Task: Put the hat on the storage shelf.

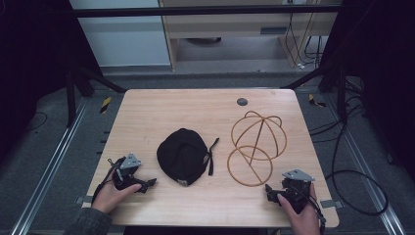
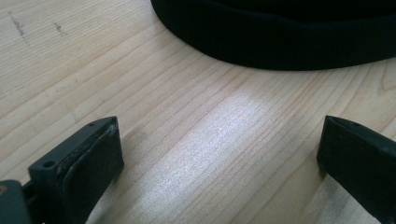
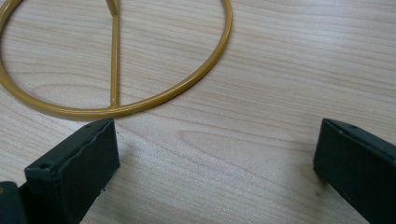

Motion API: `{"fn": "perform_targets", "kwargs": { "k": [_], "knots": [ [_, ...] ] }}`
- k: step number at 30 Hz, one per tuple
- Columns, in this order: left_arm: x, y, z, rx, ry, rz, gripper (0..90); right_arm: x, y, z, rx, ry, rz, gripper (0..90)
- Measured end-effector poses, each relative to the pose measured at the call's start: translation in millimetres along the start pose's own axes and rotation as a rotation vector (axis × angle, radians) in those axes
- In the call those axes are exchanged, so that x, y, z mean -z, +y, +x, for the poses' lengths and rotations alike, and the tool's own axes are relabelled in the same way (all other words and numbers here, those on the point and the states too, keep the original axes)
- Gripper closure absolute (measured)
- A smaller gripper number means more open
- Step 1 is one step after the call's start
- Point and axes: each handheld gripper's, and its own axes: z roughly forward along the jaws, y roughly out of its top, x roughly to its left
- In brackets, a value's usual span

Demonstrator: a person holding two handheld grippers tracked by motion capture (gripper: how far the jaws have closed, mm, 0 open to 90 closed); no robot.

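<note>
While resting low on the table (image 1: 147, 105) with both jaw pairs apart and empty: left tool (image 1: 147, 184) lower left, nearer black cap (image 1: 182, 155) at centre; right tool (image 1: 272, 192) just below wire stand (image 1: 254, 147).

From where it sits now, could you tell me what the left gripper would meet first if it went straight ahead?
Most likely the black cap: the left gripper points at its edge with open jaws and bare table between.
</note>
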Motion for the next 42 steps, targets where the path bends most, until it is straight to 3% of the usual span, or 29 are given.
{"fn": "perform_targets", "kwargs": {
  "k": [6,9,16,18,22,28,31,35,42],
  "knots": [
    [2.2,3.2,-4.3,0.004,-0.015,0.025,1.8,0.3,-0.5,0.7,-0.004,-0.012,-0.002,0.4],
    [4.7,3.5,-6.4,0.019,-0.047,0.017,3.5,0.8,-1.0,1.7,-0.013,-0.017,0.000,0.4],
    [14.1,10.7,-16.7,-0.007,-0.068,-0.021,4.5,1.2,-1.4,1.9,-0.012,-0.015,-0.001,0.4],
    [15.6,16.8,-19.5,-0.035,-0.061,-0.016,4.5,1.2,-1.4,1.8,-0.012,-0.015,-0.001,0.4],
    [18.0,36.2,-28.0,-0.073,-0.067,0.001,4.5,1.2,-1.5,1.9,-0.013,-0.015,-0.002,0.4],
    [19.8,82.3,-44.0,-0.185,-0.055,0.051,4.6,1.6,-1.8,1.8,-0.010,-0.013,-0.002,0.4],
    [19.6,107.2,-48.0,-0.241,-0.029,0.085,5.0,1.6,-1.8,1.8,-0.010,-0.014,-0.002,0.4],
    [20.2,122.5,-47.7,-0.244,-0.032,0.086,5.6,1.7,-1.9,1.5,-0.008,-0.010,-0.002,0.4],
    [15.0,150.1,-52.8,-0.291,-0.040,0.120,5.8,1.9,-2.0,1.1,-0.004,-0.008,-0.002,0.4]
  ]
}}
